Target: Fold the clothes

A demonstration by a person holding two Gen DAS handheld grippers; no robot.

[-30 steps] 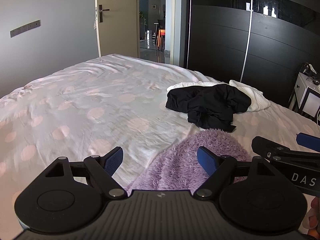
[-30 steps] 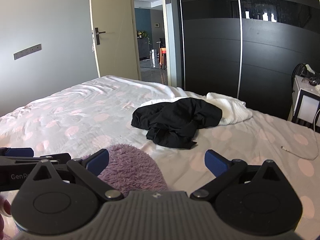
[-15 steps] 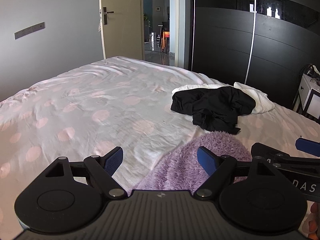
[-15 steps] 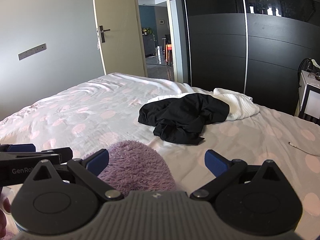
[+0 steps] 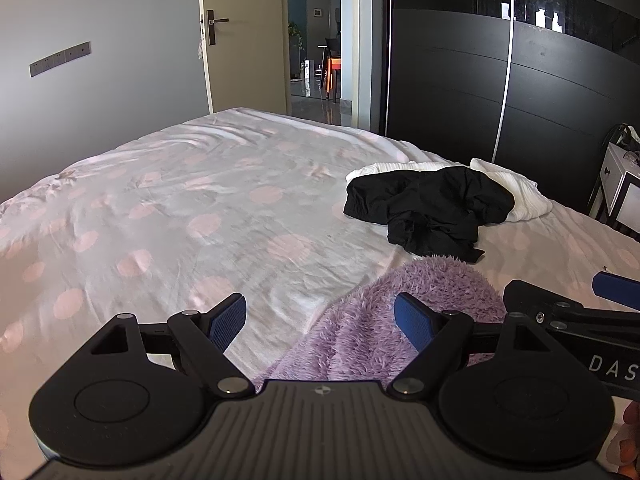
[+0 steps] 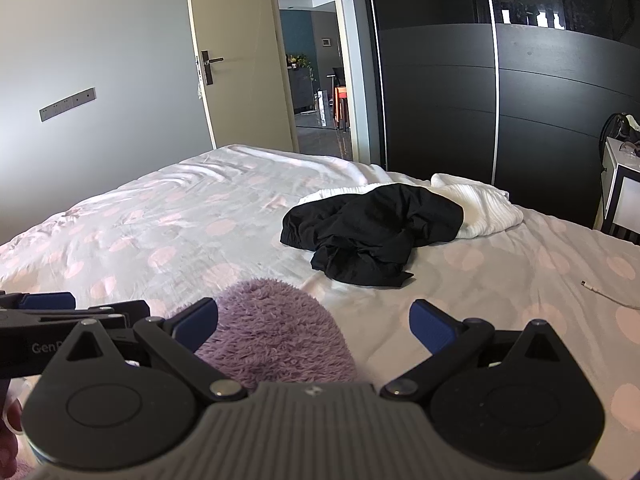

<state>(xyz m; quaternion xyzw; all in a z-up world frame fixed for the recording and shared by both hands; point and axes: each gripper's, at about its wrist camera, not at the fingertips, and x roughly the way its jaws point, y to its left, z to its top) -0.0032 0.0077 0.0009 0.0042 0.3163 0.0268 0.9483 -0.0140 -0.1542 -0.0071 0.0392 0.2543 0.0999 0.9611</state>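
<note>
Lying on one bed (image 5: 168, 216): three garments, namely one fluffy purple garment (image 5: 400, 320), one black garment (image 5: 428, 208) and one white garment (image 5: 516, 188). Also showing: two grippers, left gripper (image 5: 320, 322) and right gripper (image 6: 314, 326), two blue fingers (image 5: 228, 322) each; one white cable (image 6: 608, 296); one door (image 6: 236, 52).

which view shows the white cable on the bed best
The right wrist view: the white cable and its plug end lie on the bedsheet at the right edge. The left wrist view shows nothing clearly identifiable as it.
</note>
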